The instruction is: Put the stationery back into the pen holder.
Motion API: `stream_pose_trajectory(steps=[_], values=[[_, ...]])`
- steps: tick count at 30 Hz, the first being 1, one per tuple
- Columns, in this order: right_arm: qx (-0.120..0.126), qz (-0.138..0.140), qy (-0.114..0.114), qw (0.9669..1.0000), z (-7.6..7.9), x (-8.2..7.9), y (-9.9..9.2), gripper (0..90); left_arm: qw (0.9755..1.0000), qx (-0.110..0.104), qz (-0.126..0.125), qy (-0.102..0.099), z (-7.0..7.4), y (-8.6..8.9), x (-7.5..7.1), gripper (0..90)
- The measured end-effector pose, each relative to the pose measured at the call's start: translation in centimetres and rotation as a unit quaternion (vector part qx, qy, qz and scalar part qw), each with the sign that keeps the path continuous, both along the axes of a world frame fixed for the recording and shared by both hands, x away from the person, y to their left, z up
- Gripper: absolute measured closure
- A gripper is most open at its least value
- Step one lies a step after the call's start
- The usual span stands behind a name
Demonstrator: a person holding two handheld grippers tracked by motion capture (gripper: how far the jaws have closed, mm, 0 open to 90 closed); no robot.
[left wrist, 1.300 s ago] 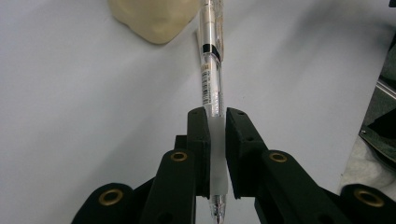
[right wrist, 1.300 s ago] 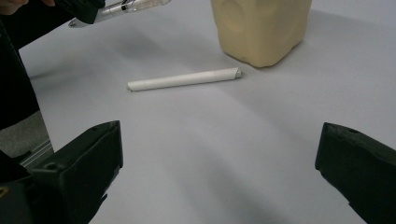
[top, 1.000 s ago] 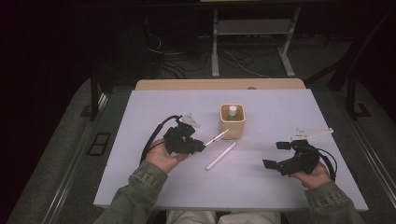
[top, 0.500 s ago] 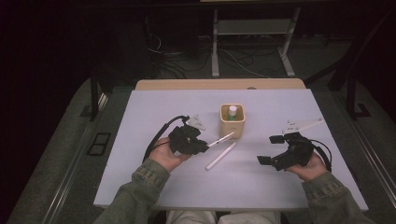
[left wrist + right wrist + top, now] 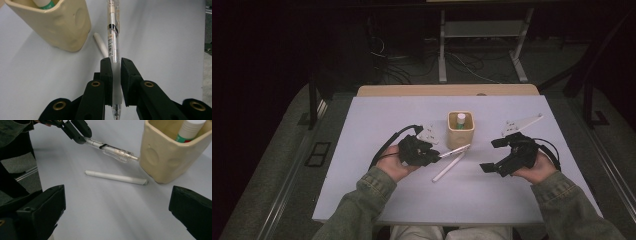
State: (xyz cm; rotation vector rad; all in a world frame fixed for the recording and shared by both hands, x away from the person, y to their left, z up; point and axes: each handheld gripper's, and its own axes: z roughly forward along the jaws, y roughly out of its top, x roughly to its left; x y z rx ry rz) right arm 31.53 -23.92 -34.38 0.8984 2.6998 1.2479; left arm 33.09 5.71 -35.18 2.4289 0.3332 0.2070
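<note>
- Lying clamped in the left gripper (image 5: pixel 432 156), the clear pen (image 5: pixel 112 37) points at the cream cup (image 5: pixel 460 129) mid-desk.
- White pen (image 5: pixel 448 167) lies just beside, on the desk (image 5: pixel 377 115).
- Right gripper (image 5: pixel 494 155), jaws wide apart, holds nothing, toward the desk's right edge.

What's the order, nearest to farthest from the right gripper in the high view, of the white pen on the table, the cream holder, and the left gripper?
1. white pen, lying on the table to the right gripper's left.
2. cream holder, farther back, toward the table's middle.
3. left gripper, at the far left, shut on a clear pen.
</note>
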Motion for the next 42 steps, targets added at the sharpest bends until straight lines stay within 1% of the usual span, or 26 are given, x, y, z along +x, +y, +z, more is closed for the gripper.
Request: stream_pose_trajectory(steps=[1, 2, 3, 4, 5, 7, 10, 11, 13, 14, 20, 21, 24, 27, 29, 30, 31, 34, 35, 36, 37, 38, 39, 40, 41, 42], values=[[-0.003, 0.003, 0.001, 1.0, 0.1, 0.1, 0.1, 0.5, 1.0, -0.003, 0.0, -0.001, -0.1, -0.1, 0.0, 79.4], [-0.005, 0.005, 0.004, 1.0, 0.2, 0.3, 0.2, 0.5, 1.0, 0.004, -0.006, -0.002, 0.0, -0.1, 0.0, 79.4], [-0.009, 0.006, 0.005, 0.9999, 0.3, 0.4, 0.3, 0.5, 1.0, 0.0, -0.007, -0.003, 0.0, -0.2, 0.0, 79.4], [-0.011, 0.01, 0.006, 0.9999, 0.4, 0.5, 0.4, 0.5, 0.9999, 0.005, -0.013, -0.007, 0.0, -0.2, 0.0, 79.4], [-0.013, 0.011, 0.006, 0.9998, 0.5, 0.6, 0.5, 0.5, 0.9999, 0.001, -0.013, -0.008, 0.0, -0.4, -0.1, 79.4], [-0.017, 0.018, 0.009, 0.9997, 0.6, 0.7, 0.8, 0.5, 0.9996, 0.007, -0.026, -0.012, 0.1, -0.5, -0.1, 79.4], [-0.025, 0.027, 0.012, 0.9993, 0.8, 1.0, 1.2, 0.5, 0.9991, 0.008, -0.037, -0.019, 0.2, -0.8, -0.2, 79.4], [-0.028, 0.032, 0.013, 0.999, 0.9, 1.1, 1.3, 0.5, 0.999, 0.008, -0.039, -0.021, 0.2, -0.9, -0.2, 79.4], [-0.033, 0.039, 0.019, 0.9985, 1.1, 1.4, 1.5, 0.5, 0.9983, 0.01, -0.048, -0.032, 0.3, -1.1, -0.1, 79.4], [-0.036, 0.041, 0.024, 0.9982, 1.2, 1.5, 1.6, 0.5, 0.9981, 0.009, -0.051, -0.033, 0.3, -1.2, -0.1, 79.4], [-0.055, 0.065, 0.029, 0.996, 1.8, 2.3, 2.4, 0.5, 0.9971, 0.015, -0.063, -0.04, 0.3, -2.1, -0.4, 79.4], [-0.06, 0.072, 0.027, 0.9953, 1.9, 2.4, 2.5, 0.6, 0.9969, 0.016, -0.065, -0.042, 0.3, -2.2, -0.4, 79.4], [-0.065, 0.087, 0.032, 0.9936, 1.9, 2.9, 3.0, 0.6, 0.9958, 0.021, -0.075, -0.049, 0.4, -2.5, -0.4, 79.4], [-0.075, 0.096, 0.046, 0.9915, 1.8, 3.2, 3.5, 0.6, 0.9951, 0.021, -0.08, -0.055, 0.3, -2.8, -0.6, 79.4], [-0.083, 0.102, 0.051, 0.99, 1.8, 3.4, 3.9, 0.5, 0.9947, 0.017, -0.081, -0.06, 0.3, -3.0, -0.8, 79.4], [-0.085, 0.107, 0.054, 0.9891, 1.7, 3.5, 4.1, 0.6, 0.9949, 0.011, -0.079, -0.062, 0.2, -3.1, -1.0, 79.4], [-0.087, 0.11, 0.057, 0.9884, 1.7, 3.6, 4.2, 0.6, 0.9936, 0.023, -0.088, -0.068, 0.3, -3.1, -1.0, 79.4], [-0.098, 0.121, 0.07, 0.9853, 1.4, 3.7, 4.9, 0.6, 0.9939, 0.013, -0.086, -0.068, 0.2, -3.4, -1.3, 79.4], [-0.101, 0.126, 0.072, 0.9843, 1.4, 3.7, 5.1, 0.6, 0.9932, 0.02, -0.092, -0.069, 0.3, -3.4, -1.3, 79.4], [-0.106, 0.13, 0.075, 0.9831, 1.3, 3.7, 5.3, 0.6, 0.993, 0.02, -0.093, -0.07, 0.3, -3.4, -1.4, 79.4], [-0.109, 0.133, 0.076, 0.9821, 1.3, 3.7, 5.5, 1.3, 0.9935, 0.012, -0.09, -0.068, 0.3, -3.5, -1.5, 79.4], [-0.109, 0.139, 0.078, 0.9813, 1.2, 3.7, 5.6, 6.8, 0.9937, 0.007, -0.088, -0.069, 0.2, -3.6, -1.6, 79.4], [-0.107, 0.145, 0.08, 0.9803, 1.1, 3.8, 5.7, 7.4, 0.993, 0.013, -0.093, -0.071, 0.3, -3.6, -1.6, 79.4], [-0.107, 0.148, 0.084, 0.9795, 1.0, 3.8, 5.9, 7.4, 0.9931, 0.01, -0.093, -0.07, 0.3, -3.6, -1.8, 79.4], [-0.109, 0.149, 0.084, 0.9791, 1.0, 3.8, 6.0, 7.4, 0.9923, 0.016, -0.099, -0.073, 0.4, -3.7, -1.9, 79.4], [-0.109, 0.151, 0.088, 0.9785, 0.9, 3.9, 6.1, 7.4, 0.9915, 0.015, -0.102, -0.079, 0.4, -3.7, -2.0, 79.4]])
